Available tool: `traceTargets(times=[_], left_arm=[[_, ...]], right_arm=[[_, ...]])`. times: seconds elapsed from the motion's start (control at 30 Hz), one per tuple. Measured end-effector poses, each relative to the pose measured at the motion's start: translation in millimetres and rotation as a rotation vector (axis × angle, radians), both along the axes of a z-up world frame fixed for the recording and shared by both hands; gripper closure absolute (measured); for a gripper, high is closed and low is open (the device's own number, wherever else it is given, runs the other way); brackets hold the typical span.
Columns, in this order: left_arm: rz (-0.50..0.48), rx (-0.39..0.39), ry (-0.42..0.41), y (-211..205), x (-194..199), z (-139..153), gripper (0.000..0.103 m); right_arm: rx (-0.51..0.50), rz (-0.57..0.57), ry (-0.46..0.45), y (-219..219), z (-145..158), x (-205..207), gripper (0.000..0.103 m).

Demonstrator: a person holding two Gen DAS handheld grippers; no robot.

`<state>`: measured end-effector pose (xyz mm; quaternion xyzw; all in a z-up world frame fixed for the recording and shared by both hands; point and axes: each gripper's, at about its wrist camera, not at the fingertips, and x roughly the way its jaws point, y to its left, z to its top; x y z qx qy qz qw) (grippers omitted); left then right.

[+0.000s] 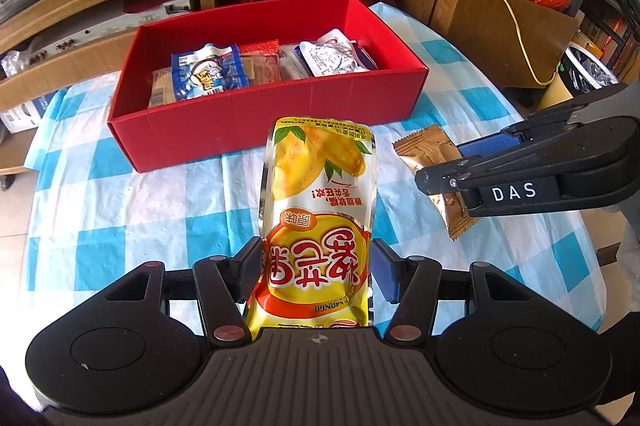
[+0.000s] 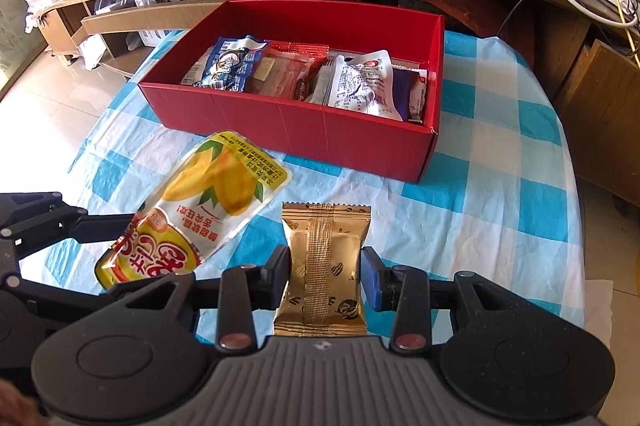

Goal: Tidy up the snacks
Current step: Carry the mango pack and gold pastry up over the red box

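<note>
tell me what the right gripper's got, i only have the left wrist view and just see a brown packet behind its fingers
Observer: The right gripper is shut on a gold snack packet, pinched at its sides, seam facing the camera.
Operator: anything in the red box's right end? a white pouch blocks it here
Observer: In the red box, a dark purple packet lies beside the white pouch, against the right wall.
Operator: is the mango pouch touching the gold one
Observer: No. The mango pouch, held by the left gripper, shows a strip of checked tablecloth between them.

Red box [image 1: 224, 129], yellow pouch [image 1: 320, 177], gold packet [image 2: 324, 266].
</note>
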<state>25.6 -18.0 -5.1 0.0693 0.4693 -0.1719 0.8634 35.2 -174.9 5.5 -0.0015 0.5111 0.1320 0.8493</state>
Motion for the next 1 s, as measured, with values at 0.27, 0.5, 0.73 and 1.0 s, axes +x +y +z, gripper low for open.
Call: traceTargets(times=[0.27,0.5,0.73,1.0], left_arm=[[0.017,-0.013,-0.019,4,3,6,0.039],[0.036,-0.019,-0.038,9,7,11,0.039],[0.049,-0.029,-0.059,12,12,17,0.039],[0.067,-0.038,-0.095,11,20,26,0.039]], right_arm=[[0.009,-0.008,-0.018,-1,6,3,0.059],[0.02,-0.02,-0.038,-6,13,7,0.059],[0.038,-0.036,-0.066,-10,22,10,0.059],[0.058,-0.056,-0.099,-15,33,19,0.059]])
